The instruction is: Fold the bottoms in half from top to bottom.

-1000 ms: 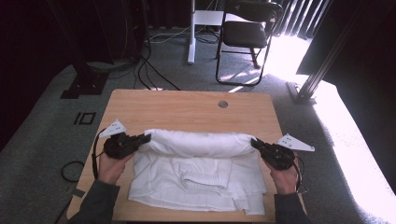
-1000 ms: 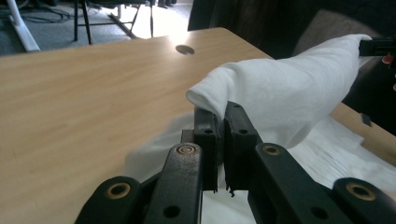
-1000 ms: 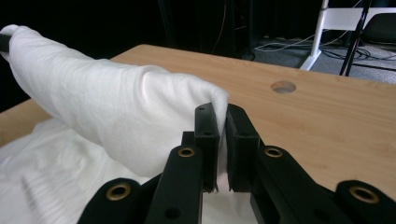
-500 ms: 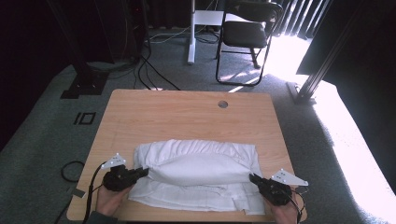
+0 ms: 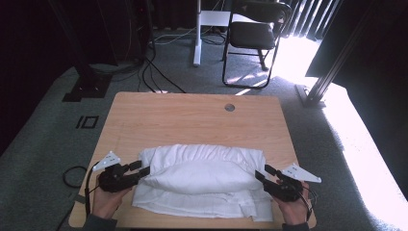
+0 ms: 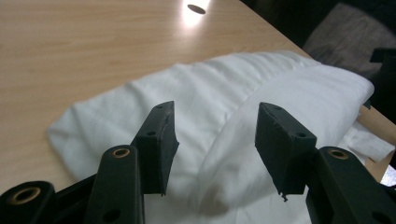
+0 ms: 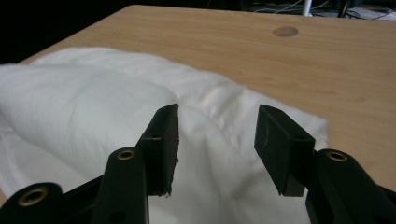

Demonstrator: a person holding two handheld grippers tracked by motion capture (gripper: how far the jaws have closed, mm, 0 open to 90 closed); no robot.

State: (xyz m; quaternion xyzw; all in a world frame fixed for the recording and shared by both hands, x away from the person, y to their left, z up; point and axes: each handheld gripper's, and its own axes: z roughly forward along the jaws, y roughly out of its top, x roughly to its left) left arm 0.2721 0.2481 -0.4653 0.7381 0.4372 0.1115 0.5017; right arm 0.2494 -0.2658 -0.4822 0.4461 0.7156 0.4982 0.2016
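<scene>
On smooth wooden table [image 5: 192, 115], soft puffy white cloth [image 5: 202, 175] between both grippers' freshly spread black jaws.

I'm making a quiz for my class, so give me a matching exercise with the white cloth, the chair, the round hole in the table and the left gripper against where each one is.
Things:
1 white cloth
2 chair
3 round hole
4 left gripper

Places:
A on the floor beyond the table
B at the cloth's left end
C in the tabletop near its far edge
D folded on the table's near half

Pairs: 1-D, 2-A, 3-C, 4-B
</scene>
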